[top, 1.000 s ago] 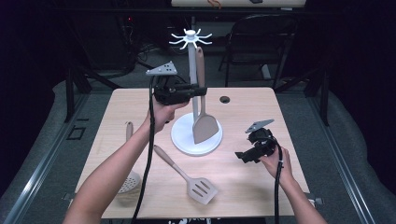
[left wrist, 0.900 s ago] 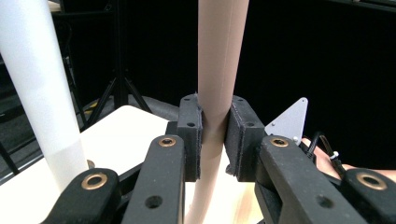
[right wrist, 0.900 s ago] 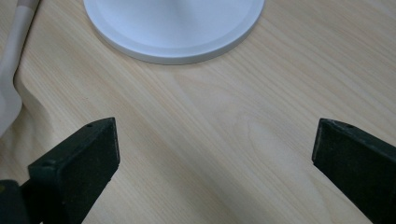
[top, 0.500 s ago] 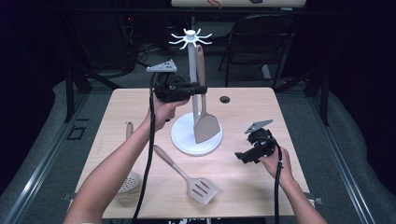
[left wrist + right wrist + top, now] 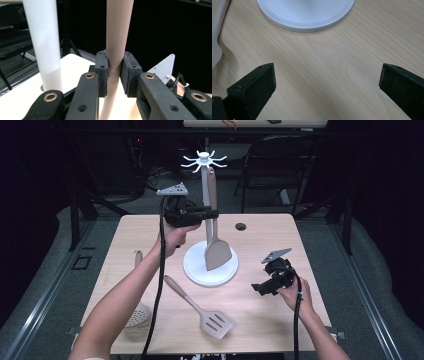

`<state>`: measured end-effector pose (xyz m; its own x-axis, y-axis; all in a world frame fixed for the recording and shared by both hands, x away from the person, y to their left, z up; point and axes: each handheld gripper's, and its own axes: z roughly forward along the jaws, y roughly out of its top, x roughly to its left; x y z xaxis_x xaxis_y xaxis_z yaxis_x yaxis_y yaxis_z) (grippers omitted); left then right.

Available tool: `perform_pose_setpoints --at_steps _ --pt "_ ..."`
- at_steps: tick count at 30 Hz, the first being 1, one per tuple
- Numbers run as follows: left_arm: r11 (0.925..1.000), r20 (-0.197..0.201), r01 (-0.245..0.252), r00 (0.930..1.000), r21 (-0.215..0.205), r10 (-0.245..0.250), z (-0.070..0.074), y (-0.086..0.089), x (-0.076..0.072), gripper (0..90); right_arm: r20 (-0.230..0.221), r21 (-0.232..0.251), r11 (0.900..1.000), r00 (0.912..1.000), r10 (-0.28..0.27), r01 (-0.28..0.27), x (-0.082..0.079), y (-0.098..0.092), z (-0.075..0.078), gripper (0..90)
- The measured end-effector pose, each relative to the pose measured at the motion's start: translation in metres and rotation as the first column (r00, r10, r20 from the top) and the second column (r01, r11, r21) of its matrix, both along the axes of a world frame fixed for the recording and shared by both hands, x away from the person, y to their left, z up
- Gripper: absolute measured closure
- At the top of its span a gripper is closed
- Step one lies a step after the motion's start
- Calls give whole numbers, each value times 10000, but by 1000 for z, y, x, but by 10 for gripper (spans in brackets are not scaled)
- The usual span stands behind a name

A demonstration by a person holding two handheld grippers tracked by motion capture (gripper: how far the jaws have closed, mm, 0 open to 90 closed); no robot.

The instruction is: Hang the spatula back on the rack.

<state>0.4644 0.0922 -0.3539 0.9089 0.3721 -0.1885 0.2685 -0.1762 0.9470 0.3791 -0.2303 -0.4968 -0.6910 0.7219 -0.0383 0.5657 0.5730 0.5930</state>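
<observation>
The beige solid spatula with a long smooth handle (image 5: 216,235) hangs upright beside the white post of the round-based white utensil stand (image 5: 210,269), its top up at the stand's spoked crown and its flat blade low over the round base. The left tongs (image 5: 212,213) meet the handle partway up, level with the bench, and in the left gripper view the two black pads (image 5: 102,72) press on the handle (image 5: 116,37) from either side, clamped on it, with the white post (image 5: 45,42) just to one side and apart from the pads.

The stand carries this one spatula. On the pale wooden bench (image 5: 280,235) lie a beige slotted turner (image 5: 202,310) in front of the base and a beige perforated skimmer spoon (image 5: 137,310) near the left forearm, both apart from the stand.

The right tongs (image 5: 257,288) rest low on the bench to the right of the base, well apart from the spatula. In the right gripper view their jaws stand wide apart over bare wood (image 5: 332,72) with nothing between them, facing the rim of the white base (image 5: 309,23).
</observation>
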Motion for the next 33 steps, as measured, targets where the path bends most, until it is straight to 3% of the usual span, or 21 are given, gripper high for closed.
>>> perform_pose_setpoints --at_steps 8,16,25,33 --pt "10000 17 -68 10000 56 68 1 0 2 771 -18 56 10000 10000 1 -1 0 0 0 3" --pt "9989 312 -311 9991 354 300 1 0 0 755 -35 -91 10000 10000 27 -27 0 0 -1 3" --pt "9917 610 -853 9950 962 797 2 1 -9 475 -60 -57 10000 10000 67 -67 1 0 -1 4" --pt "9837 817 -1226 9903 1318 1125 1 8 -18 322 -131 92 10000 9999 28 -27 1 0 -1 5"
